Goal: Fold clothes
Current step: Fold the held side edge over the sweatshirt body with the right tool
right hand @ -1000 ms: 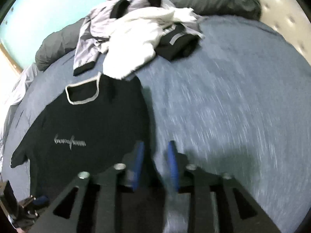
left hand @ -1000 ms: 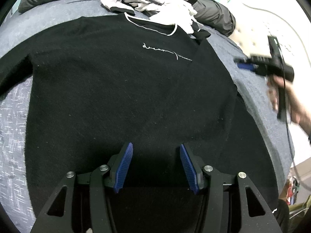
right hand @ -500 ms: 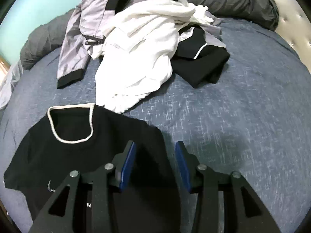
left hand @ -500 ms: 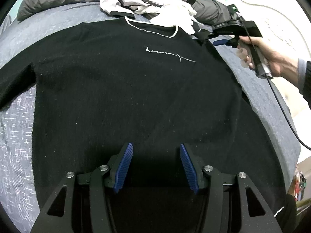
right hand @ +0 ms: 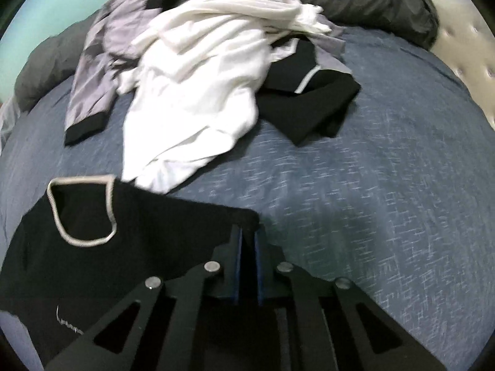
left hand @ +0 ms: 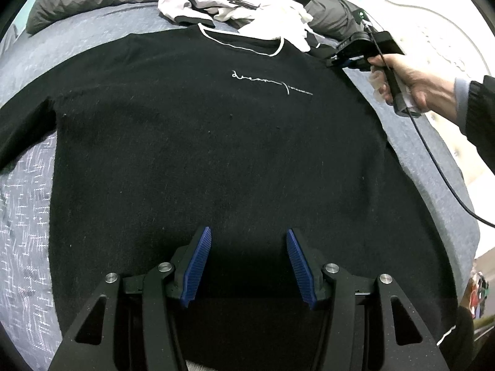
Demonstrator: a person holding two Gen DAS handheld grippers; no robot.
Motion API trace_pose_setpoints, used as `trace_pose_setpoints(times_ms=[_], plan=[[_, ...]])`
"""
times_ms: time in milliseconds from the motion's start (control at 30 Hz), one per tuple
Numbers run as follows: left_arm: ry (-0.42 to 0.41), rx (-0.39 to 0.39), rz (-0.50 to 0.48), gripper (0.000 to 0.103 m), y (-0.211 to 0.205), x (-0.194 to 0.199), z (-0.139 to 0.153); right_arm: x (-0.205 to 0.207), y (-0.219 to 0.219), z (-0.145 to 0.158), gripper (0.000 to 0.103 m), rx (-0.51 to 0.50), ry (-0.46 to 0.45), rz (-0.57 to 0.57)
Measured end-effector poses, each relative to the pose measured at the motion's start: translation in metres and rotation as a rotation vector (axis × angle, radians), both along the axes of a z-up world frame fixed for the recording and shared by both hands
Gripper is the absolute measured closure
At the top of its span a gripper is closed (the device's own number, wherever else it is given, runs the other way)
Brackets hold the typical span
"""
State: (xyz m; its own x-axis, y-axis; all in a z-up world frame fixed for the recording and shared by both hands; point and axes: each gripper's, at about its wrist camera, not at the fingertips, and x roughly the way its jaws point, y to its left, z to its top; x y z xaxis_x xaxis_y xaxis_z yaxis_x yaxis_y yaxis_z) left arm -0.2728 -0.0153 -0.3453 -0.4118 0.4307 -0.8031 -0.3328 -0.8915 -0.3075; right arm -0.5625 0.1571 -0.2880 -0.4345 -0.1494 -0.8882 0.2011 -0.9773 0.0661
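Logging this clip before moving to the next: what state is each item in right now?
Black sweater: spread flat, front up, unfolded.
Left claw: open above the hem, holding nothing.
Right claw: closing on the sweater's shoulder corner, cloth between the pads.
Clothes pile: crumpled, unfolded.
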Motion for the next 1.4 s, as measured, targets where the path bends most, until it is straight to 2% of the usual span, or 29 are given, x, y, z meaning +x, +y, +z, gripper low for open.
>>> trace_pose_setpoints(times_ms=[233, 300, 400, 500, 633, 700, 767, 833, 900, 1100, 1200, 1300, 1400], plan=[[0.000, -0.009, -0.005, 0.048, 0.002, -0.001, -0.002, -0.011, 0.011, -0.016, 0.095, -0.068, -0.016, -0.035], [0.000, -0.008, -0.005, 0.048, 0.003, -0.001, -0.002, -0.011, 0.018, -0.012, 0.094, -0.093, -0.003, -0.053], [-0.002, -0.008, -0.005, 0.048, 0.004, -0.003, -0.003, -0.008, 0.026, 0.004, 0.088, -0.106, 0.063, -0.070], [-0.002, -0.013, -0.005, 0.048, 0.005, -0.003, -0.003, 0.002, 0.027, 0.013, 0.088, -0.165, 0.064, -0.008], [-0.004, -0.010, -0.006, 0.048, 0.005, -0.004, -0.003, 0.013, 0.019, 0.002, 0.087, -0.116, 0.038, 0.033], [-0.003, -0.010, -0.006, 0.048, 0.005, -0.004, -0.003, 0.014, 0.025, -0.008, 0.074, -0.107, 0.019, -0.003], [-0.003, -0.011, -0.007, 0.048, 0.005, -0.004, -0.003, 0.012, 0.033, -0.017, 0.068, -0.131, 0.007, -0.036], [-0.003, -0.011, -0.009, 0.048, 0.005, -0.005, -0.003, 0.011, 0.038, -0.025, 0.068, -0.182, -0.002, -0.039], [-0.003, -0.010, -0.010, 0.048, 0.003, -0.004, -0.003, 0.011, 0.039, -0.028, 0.090, -0.186, 0.007, -0.021], [-0.004, -0.009, -0.011, 0.048, 0.001, -0.003, -0.002, 0.005, 0.035, -0.028, 0.092, -0.137, 0.052, -0.032], [-0.005, -0.007, -0.012, 0.048, 0.001, -0.002, -0.001, 0.006, 0.040, -0.021, 0.092, -0.147, 0.066, -0.044], [-0.008, -0.007, -0.012, 0.048, 0.001, -0.002, 0.000, 0.016, 0.050, -0.008, 0.092, -0.097, 0.076, -0.048], [-0.015, 0.001, -0.007, 0.048, 0.000, -0.002, 0.001, 0.035, 0.062, 0.007, 0.092, -0.147, 0.069, -0.034]])
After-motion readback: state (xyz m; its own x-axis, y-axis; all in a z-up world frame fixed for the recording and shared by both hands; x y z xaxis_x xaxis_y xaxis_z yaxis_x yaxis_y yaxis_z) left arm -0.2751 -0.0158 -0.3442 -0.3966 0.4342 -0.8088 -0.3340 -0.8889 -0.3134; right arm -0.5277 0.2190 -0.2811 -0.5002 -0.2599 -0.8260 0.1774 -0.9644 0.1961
